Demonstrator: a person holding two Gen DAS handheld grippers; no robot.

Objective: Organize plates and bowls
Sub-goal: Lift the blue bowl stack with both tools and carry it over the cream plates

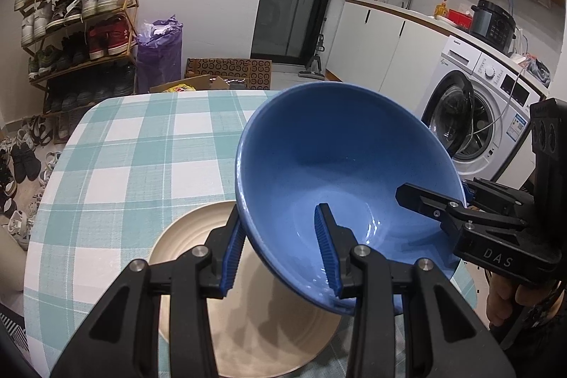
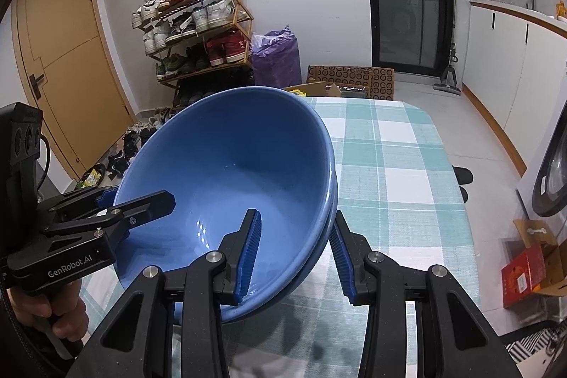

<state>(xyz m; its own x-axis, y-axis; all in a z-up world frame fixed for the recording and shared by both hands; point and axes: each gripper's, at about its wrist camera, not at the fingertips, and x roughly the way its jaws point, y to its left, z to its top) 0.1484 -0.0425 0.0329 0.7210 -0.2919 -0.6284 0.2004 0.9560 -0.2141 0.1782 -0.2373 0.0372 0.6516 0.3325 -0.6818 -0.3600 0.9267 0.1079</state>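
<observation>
Blue bowl [image 1: 340, 172] held off the table betw. both tools, left gripper [image 1: 283, 250] & right gripper [image 2: 294, 254] each clamped on opposite rims, cream plate [image 1: 198, 236] directly below-left, nearer left hand.

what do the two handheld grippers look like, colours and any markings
Both are matte black plastic frames with triangular cut-outs and round silver bolt heads. The fingers carry ribbed blue pads. The right gripper, seen from the left wrist view, has "DAS" in pale letters on its body; the left gripper, seen from the right wrist view, reads "GenRobot.AI". Each has a black pistol-style handle, a black box on top, and a thin dark cable.
</observation>
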